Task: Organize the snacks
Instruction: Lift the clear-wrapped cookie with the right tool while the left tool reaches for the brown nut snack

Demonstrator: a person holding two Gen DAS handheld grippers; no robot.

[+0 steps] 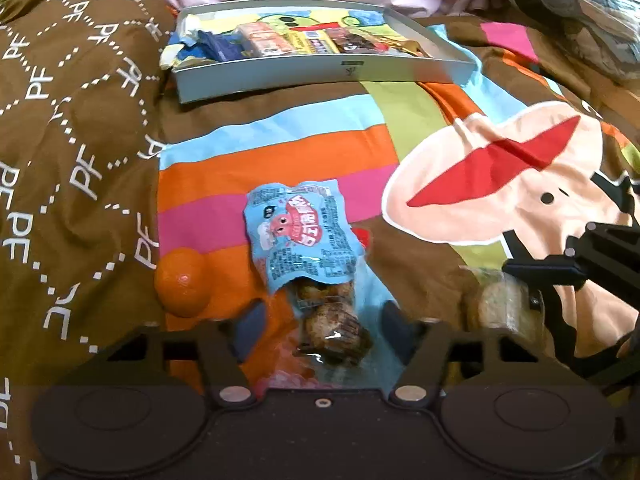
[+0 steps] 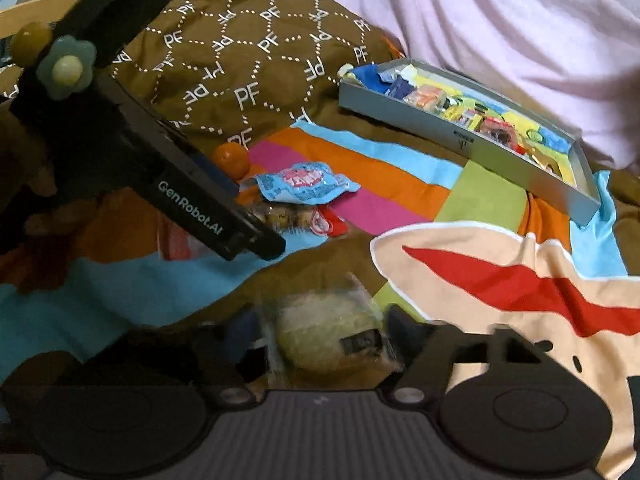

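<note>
— What's over on the left of the bed?

— A brown bedspread (image 1: pixel 80 128) printed with white "PF" letters. At its edge an orange (image 1: pixel 185 285) rests on the striped part of the cover, just beside the snacks.

— And the left gripper (image 1: pixel 320 316)?

— It points down at a clear-wrapped brown cake (image 1: pixel 334 334) lying on the bed. The cake sits between the two fingers, but I see gaps on both sides, so the pads are not pressing on it; the jaws stand partly apart. A blue snack packet (image 1: pixel 302 236) with a pink cartoon lies overlapping the far end of that cake, and a small red-and-white wrapper (image 2: pixel 326 222) peeks out just beside it.

— Further right?

— The right gripper (image 2: pixel 320 340) has a round pale cake (image 2: pixel 328 338) in clear, crinkly film between its fingers. The film reaches both fingers, though the picture is blurred there and I cannot tell whether the pads truly clamp it.

— Where do the sorted snacks sit?

— In a shallow grey box (image 1: pixel 320 74) at the far side of the bed, against a pink sheet (image 2: pixel 500 32). Several colourful packets lie inside. It is well apart from both grippers, beyond the stripes and the big cartoon face (image 1: pixel 512 184) printed on the cover.
</note>
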